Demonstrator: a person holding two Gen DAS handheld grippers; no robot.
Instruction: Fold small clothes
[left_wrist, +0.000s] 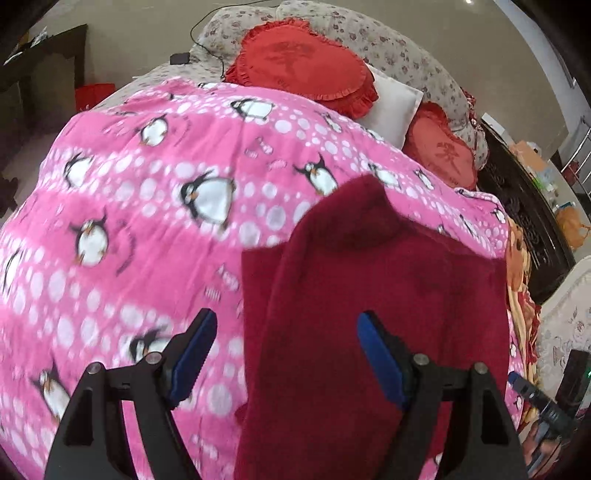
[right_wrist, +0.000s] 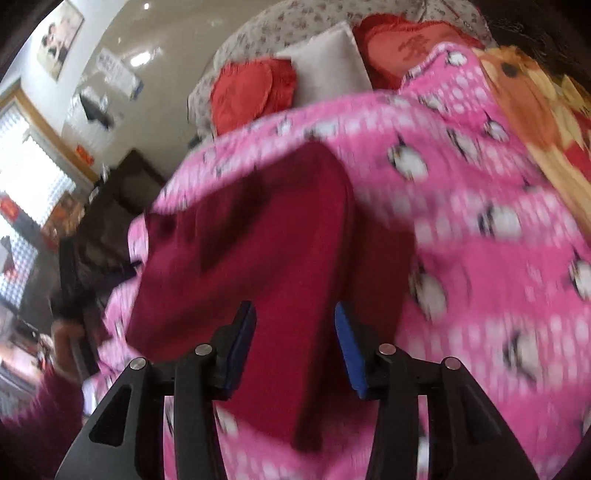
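Note:
A dark red garment (left_wrist: 376, 295) lies on a pink penguin-print blanket (left_wrist: 147, 206), with one part folded over the rest. My left gripper (left_wrist: 286, 325) is open above the garment's left edge, one blue pad over the blanket, the other over the red cloth, holding nothing. In the right wrist view the same garment (right_wrist: 258, 251) lies on the blanket (right_wrist: 480, 240). My right gripper (right_wrist: 295, 317) is open just above the garment, with nothing between its pads. The right wrist view is blurred.
Red heart-shaped cushions (left_wrist: 303, 62) and a white pillow (left_wrist: 395, 103) lie at the bed's head. A yellow-orange blanket (left_wrist: 517, 266) lies along the bed's right side. Dark wooden furniture (left_wrist: 524, 206) stands beside the bed. A dark cabinet (right_wrist: 118, 206) stands by the wall.

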